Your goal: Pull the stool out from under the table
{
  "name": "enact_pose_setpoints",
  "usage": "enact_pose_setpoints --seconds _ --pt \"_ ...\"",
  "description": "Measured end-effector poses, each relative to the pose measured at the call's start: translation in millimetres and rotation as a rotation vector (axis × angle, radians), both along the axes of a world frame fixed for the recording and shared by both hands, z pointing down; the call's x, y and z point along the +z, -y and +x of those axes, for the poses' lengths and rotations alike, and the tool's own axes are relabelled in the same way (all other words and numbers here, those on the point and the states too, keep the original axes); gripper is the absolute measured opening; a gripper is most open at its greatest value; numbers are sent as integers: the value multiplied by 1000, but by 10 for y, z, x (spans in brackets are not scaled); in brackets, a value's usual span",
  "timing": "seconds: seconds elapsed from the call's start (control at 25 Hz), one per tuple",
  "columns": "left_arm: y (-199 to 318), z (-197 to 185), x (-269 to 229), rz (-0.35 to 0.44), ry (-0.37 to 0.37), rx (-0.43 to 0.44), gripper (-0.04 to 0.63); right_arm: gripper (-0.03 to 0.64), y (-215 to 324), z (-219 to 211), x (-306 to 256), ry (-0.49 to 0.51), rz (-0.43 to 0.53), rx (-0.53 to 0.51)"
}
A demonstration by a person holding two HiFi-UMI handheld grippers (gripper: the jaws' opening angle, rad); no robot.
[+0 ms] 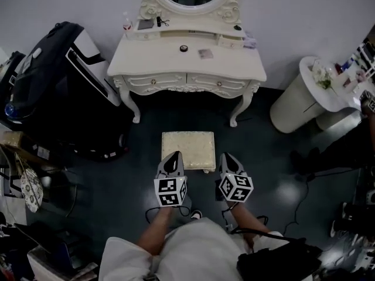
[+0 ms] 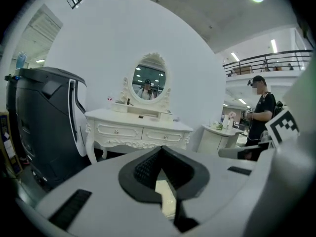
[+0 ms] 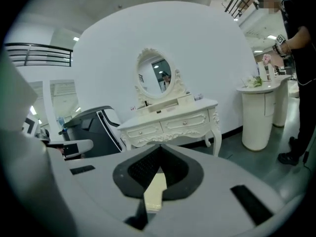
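Observation:
A cream padded stool (image 1: 188, 150) stands on the dark floor in front of the white dressing table (image 1: 152, 57), apart from its legs. My left gripper (image 1: 176, 155) hovers over the stool's near left corner with its jaws shut on nothing. My right gripper (image 1: 226, 156) hangs just off the stool's near right side, also shut and empty. In the left gripper view the jaws (image 2: 160, 150) meet at the tips, with a sliver of stool (image 2: 166, 191) showing below. The right gripper view shows its jaws (image 3: 159, 147) likewise, above a strip of stool (image 3: 155, 189).
A large black chair-like machine (image 1: 55, 89) fills the left side. A white round pedestal stand (image 1: 300, 101) with small items stands at the right, with cables (image 1: 302, 195) on the floor near it. A person (image 2: 259, 113) stands off to the right. Clutter lies at the lower left.

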State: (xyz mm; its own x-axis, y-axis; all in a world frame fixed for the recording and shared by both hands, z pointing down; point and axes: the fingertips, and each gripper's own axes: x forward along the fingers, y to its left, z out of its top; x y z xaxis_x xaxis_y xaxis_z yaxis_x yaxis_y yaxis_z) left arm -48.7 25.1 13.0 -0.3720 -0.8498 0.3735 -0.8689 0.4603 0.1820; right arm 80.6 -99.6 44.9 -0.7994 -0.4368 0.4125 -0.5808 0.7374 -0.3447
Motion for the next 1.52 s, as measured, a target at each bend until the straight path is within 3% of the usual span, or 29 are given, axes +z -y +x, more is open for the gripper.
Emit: enact_pose_setpoints --seconds 0.28,0.52,0.76,1.04,1.52 --pt "111 36 -723 107 40 -4 9 0 85 32 -809 97 158 -25" --pt "155 133 -1359 172 125 -5 9 0 156 152 -1334 136 222 -16" --pt "66 392 -1672 211 126 -5 9 0 88 389 -1458 127 197 -5" --pt "-204 475 -1640 198 103 -22 9 0 -179 477 -1382 103 162 -8" --pt "-925 817 -1514 199 55 -13 9 0 -1087 453 -1349 111 124 -49"
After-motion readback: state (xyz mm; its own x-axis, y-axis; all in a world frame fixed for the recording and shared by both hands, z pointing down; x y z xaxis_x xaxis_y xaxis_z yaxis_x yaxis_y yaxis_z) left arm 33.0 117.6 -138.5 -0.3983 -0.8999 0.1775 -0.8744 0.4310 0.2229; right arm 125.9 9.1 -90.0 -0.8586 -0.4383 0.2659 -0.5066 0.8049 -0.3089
